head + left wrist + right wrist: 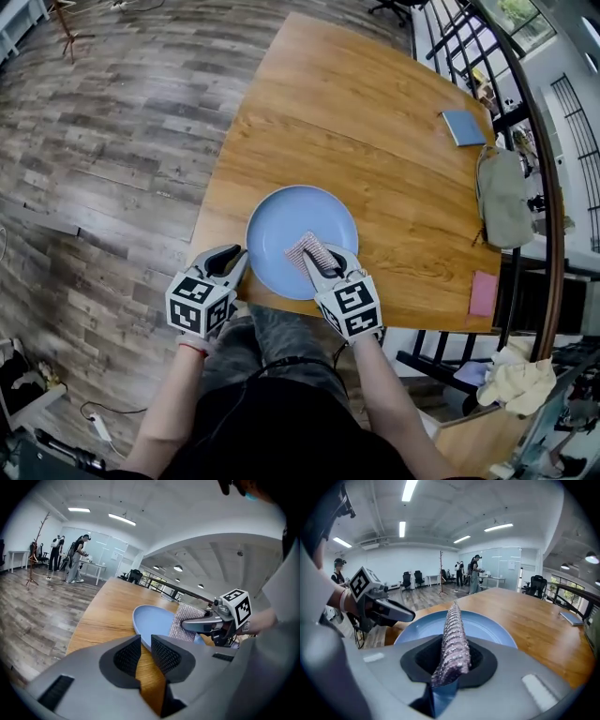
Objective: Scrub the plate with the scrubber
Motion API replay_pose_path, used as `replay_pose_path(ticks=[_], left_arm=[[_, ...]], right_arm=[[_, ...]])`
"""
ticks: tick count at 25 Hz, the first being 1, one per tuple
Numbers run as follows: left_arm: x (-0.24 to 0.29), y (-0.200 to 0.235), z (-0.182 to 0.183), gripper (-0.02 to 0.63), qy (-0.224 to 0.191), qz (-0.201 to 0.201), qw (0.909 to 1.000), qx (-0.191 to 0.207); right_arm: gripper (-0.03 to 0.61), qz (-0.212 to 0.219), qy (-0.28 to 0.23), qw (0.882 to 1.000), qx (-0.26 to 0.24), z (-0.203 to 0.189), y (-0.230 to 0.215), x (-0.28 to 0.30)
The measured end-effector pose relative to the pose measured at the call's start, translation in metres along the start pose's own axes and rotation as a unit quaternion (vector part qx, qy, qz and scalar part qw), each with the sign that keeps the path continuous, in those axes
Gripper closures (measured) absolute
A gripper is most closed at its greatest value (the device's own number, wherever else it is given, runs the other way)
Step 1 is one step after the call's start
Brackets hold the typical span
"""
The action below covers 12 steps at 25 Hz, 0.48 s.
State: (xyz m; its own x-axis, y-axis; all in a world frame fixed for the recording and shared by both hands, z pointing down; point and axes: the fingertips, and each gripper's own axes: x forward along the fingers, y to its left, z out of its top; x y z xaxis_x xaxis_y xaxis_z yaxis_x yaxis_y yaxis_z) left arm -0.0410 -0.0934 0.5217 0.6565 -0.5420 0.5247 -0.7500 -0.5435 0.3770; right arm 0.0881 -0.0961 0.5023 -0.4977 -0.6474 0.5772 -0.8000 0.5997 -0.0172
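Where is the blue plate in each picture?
Head view: the plate is a round blue disc in the middle, by the table's near edge.
Left gripper view: the plate is a thin blue oval, just below the middle.
Right gripper view: the plate spreads wide across the middle.
Shared landmark: the scrubber, at the plate in all three.

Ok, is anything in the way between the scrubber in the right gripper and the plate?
Nothing visible is. The scrubber, clamped in the right gripper's jaws, sits right over the plate, whose blue surface is bare. The left gripper is at the plate's near-left rim, off to the side of the scrubber.
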Motion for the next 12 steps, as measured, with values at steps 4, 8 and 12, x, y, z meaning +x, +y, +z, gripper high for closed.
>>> replay_pose_path(ticks=[4,8,12], left_arm=[[0.007,0.001,-0.002,0.543,0.009,0.002,0.9999,-0.012],[0.01,0.004,0.002,0.543,0.008,-0.003,0.9997,-0.025],[0.01,0.003,0.002,0.543,0.014,-0.016,0.9994,-0.026]], right_arm=[[0.499,0.021,0.031,0.999,-0.033,-0.004,0.006,0.02],[0.503,0.048,0.07,0.994,-0.07,-0.012,0.013,0.039],[0.506,0.062,0.094,0.984,-0.138,-0.011,0.02,0.046]])
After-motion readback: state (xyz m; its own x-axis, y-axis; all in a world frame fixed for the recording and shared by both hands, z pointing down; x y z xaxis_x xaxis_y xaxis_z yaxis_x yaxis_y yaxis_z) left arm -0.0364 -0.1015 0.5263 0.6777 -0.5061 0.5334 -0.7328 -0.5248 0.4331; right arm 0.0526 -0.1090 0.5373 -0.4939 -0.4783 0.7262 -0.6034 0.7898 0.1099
